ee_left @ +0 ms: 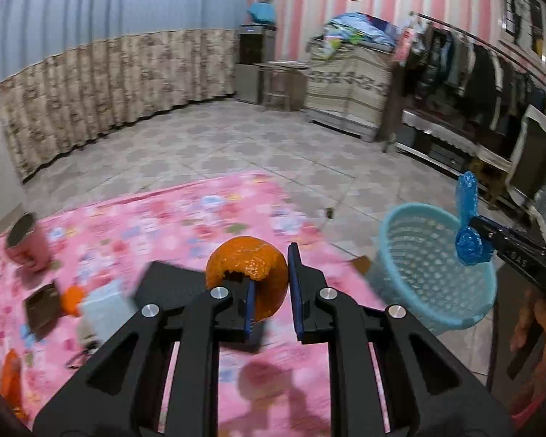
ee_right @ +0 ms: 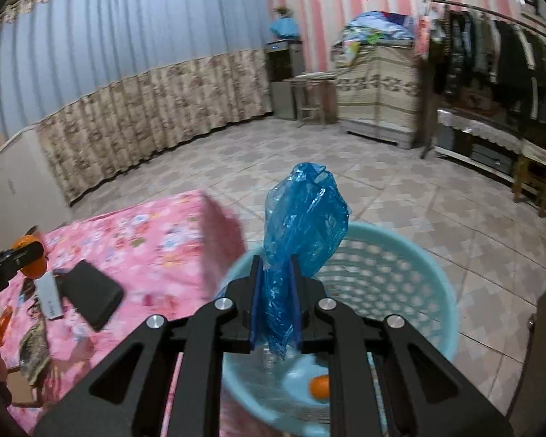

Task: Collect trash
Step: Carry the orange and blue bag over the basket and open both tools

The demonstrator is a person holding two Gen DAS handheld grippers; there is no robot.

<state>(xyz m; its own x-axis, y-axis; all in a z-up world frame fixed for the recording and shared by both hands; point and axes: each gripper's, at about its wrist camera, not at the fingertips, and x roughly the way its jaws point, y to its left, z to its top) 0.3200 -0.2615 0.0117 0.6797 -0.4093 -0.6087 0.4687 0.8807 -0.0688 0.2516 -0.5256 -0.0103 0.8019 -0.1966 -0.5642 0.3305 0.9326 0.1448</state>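
Note:
My left gripper point(ee_left: 273, 287) is shut on a hollow orange peel point(ee_left: 247, 269) and holds it above the pink flowered table point(ee_left: 185, 211). My right gripper point(ee_right: 276, 302) is shut on a crumpled blue plastic bag point(ee_right: 302, 222) and holds it over the light-blue mesh basket point(ee_right: 400, 269). The basket point(ee_left: 418, 247) stands on the floor right of the table. A piece of orange peel point(ee_right: 319, 388) lies in its bottom. The right gripper with the bag point(ee_left: 471, 245) shows at the basket's rim in the left wrist view. The left gripper with the peel point(ee_right: 29, 255) shows at far left in the right wrist view.
On the table lie a pink can point(ee_left: 25, 244), a black flat object point(ee_right: 91, 295), a white box point(ee_right: 49, 295), a dark wrapper point(ee_left: 42, 304) and more orange peel point(ee_left: 72, 300). A clothes rack point(ee_left: 491, 83) and covered cabinet point(ee_left: 349, 83) stand beyond the tiled floor.

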